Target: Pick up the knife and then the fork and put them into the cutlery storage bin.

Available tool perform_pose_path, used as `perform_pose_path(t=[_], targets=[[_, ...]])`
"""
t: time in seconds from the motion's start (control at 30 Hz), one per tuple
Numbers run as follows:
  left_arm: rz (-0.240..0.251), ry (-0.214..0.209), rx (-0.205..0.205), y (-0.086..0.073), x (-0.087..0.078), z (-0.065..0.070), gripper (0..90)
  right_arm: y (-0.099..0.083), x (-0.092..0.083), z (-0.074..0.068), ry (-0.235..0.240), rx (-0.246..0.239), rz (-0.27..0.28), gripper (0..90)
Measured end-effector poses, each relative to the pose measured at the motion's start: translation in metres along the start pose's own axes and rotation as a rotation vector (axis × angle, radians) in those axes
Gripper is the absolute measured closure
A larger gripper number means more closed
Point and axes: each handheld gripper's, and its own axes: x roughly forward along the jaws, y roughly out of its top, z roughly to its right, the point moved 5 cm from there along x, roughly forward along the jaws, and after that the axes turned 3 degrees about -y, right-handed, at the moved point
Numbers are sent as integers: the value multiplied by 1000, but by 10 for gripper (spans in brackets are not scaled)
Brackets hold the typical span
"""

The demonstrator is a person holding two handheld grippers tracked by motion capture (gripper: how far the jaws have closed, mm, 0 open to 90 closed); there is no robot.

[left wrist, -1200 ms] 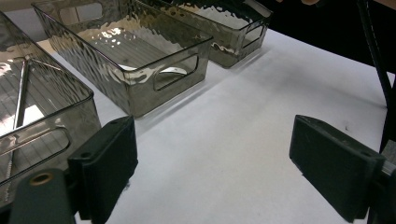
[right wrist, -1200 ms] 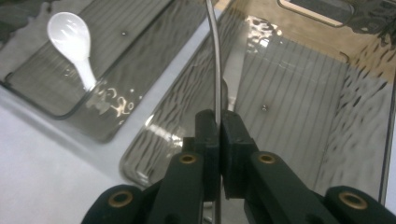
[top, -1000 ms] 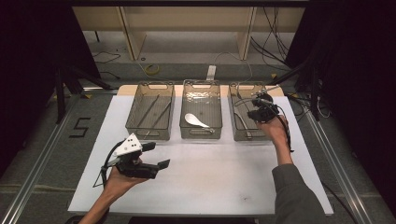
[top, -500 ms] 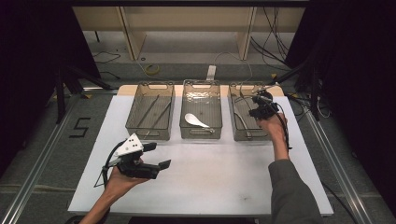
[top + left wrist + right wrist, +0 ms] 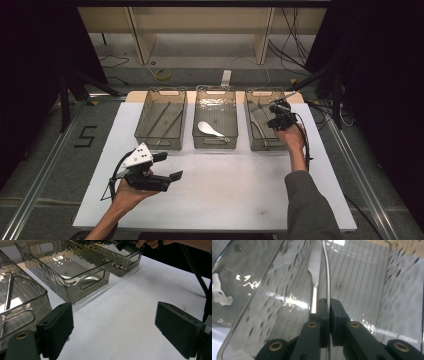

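1. Little has shifted since the earlier frames: the right gripper [image 5: 276, 111] has edged slightly over the right-hand smoked clear plastic bin [image 5: 264, 144], while the left gripper [image 5: 169, 166] stays where it was above the white tabletop [image 5: 235, 195].
2. Jaws of the right gripper are pressed together on a thin silver metal utensil handle [image 5: 327, 277], whose length runs away from the pads into the bin; beside it lies a second flat silver utensil [image 5: 314, 272], perhaps a knife, though the glare makes this hard to call.
3. Left gripper's jaws stand wide apart with nothing between them, idle near the front of the table.
4. Sorted so far, by the look of it: two slim metal sticks [image 5: 161, 120] in the left-hand bin, a white ceramic spoon [image 5: 210, 129] in the middle bin [image 5: 215, 142].
5. Judged from this, the work is late on: the clamped utensil sits at the right bin, so what remains is to settle or lift it and let go.
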Motion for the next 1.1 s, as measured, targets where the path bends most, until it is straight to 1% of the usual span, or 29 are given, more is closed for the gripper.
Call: perform_pose_path(t=[0.13,0.23,0.27,0.3,0.33,0.37,0.4,0.43,0.5,0.57,0.6,0.67,0.73,0.77,0.9,0.97,1.03,1.07,1.1], targets=[[7,5,-3,0,-1,-1,145,-1,3,-1,-6,0,-11,868],[7,6,-2,0,0,-1,145,-2,4,-1,-8,13,-13,863],[3,6,-5,0,0,-1,145,-2,4,-1,-2,16,-6,851],[2,7,-7,0,0,-1,145,-1,3,-2,12,28,2,822],[1,7,-8,0,0,-1,145,0,3,-2,17,36,7,762],[1,8,-8,0,0,-1,145,1,3,-1,11,35,1,723],[2,7,-7,0,0,-1,145,1,2,-1,3,32,-2,717],[3,7,-8,0,0,-1,145,2,0,0,-2,38,9,703],[4,8,-8,0,0,-1,145,3,-3,1,17,66,26,658],[2,9,-6,0,-1,-2,145,3,-5,1,20,63,31,631],[4,9,-7,0,-1,-2,145,3,-6,1,30,68,34,614],[6,9,-17,0,-1,-3,145,2,-8,0,41,71,39,586],[8,9,-24,0,-1,-3,145,3,-11,-1,50,70,50,538],[6,7,-27,0,-1,-3,145,3,-13,-2,57,68,63,529],[16,4,-42,1,-2,-4,145,3,-25,-11,96,52,110,471],[18,3,-45,1,-2,-4,145,3,-32,-18,123,39,137,450],[24,-2,-56,1,-2,-5,145,1,-40,-25,153,32,177,435],[25,-3,-58,1,-2,-5,145,-1,-44,-30,170,20,189,425],[27,-2,-58,2,-2,-5,145,-3,-46,-33,175,12,196,413]])
